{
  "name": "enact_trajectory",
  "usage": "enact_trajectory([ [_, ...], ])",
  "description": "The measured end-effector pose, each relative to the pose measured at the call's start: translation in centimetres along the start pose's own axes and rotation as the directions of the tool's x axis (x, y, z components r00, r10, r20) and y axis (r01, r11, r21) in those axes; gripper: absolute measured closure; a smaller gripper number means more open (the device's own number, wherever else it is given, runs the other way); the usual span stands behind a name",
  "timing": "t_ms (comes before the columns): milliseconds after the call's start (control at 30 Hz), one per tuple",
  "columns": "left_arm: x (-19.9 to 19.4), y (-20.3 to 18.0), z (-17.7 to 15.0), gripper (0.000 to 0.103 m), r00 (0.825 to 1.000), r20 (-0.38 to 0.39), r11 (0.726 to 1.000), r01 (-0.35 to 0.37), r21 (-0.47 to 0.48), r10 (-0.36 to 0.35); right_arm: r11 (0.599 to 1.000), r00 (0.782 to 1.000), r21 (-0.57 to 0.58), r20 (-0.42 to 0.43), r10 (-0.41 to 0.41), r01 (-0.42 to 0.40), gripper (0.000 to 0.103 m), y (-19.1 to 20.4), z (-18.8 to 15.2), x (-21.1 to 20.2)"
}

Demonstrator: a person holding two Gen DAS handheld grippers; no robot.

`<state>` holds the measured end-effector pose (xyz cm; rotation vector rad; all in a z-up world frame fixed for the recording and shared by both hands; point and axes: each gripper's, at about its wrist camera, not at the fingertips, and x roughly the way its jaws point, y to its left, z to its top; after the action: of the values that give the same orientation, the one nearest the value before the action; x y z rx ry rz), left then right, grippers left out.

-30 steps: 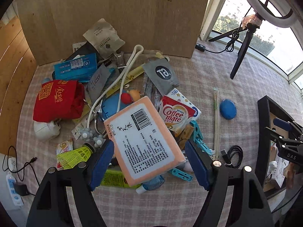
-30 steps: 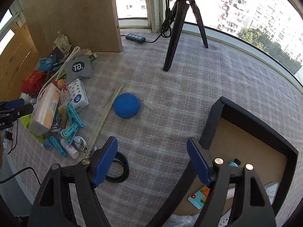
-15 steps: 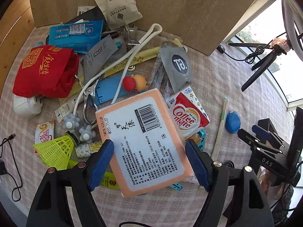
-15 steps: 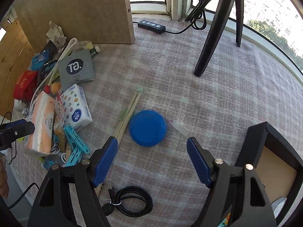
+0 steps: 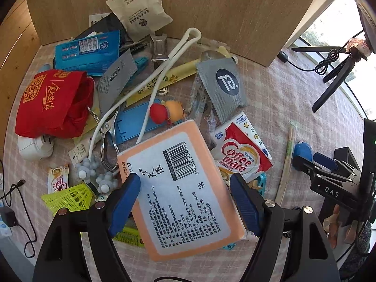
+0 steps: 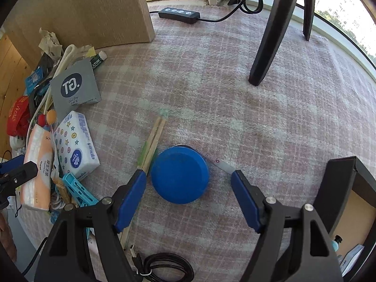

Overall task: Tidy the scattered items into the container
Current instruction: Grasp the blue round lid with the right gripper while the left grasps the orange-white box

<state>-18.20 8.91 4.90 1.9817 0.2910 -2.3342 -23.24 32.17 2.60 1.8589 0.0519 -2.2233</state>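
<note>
A: Now, left tool [image 5: 184,199] wide, straddling the orange tissue pack [image 5: 181,188] atop the pile; nothing gripped.
B: Right tool [image 6: 188,195] wide around blue disc [image 6: 179,178] on bench. Centre first, avoid the chopsticks [image 6: 151,145].

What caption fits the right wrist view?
Open right tongs straddle a blue round tape measure on the checked cloth.

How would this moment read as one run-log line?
left tongs: open, straddling orange tissue pack | right tongs: open, straddling round blue tape measure
</note>
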Motion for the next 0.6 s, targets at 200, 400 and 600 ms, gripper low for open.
enact_trajectory([
  [200, 0.5, -0.6, 0.2, 0.024, 0.999, 0.000, 0.999, -0.037, 0.030, 0.037, 0.997, 0.999, -0.053, 0.007, -0.054, 0.054, 0.039, 1.4, 0.1, 0.2],
  [400, 0.6, -0.3, 0.0, 0.024, 0.999, 0.007, 0.997, -0.054, 0.059, 0.054, 0.985, 0.993, -0.123, 0.001, -0.119, 0.118, 0.054, 3.6, -0.4, 0.3],
  [600, -0.7, 0.1, -1.7, 0.042, 0.999, 0.042, 0.994, -0.039, 0.101, 0.035, 0.992, 0.996, -0.090, 0.000, -0.087, 0.087, 0.054, 3.5, -1.0, -0.1],
])
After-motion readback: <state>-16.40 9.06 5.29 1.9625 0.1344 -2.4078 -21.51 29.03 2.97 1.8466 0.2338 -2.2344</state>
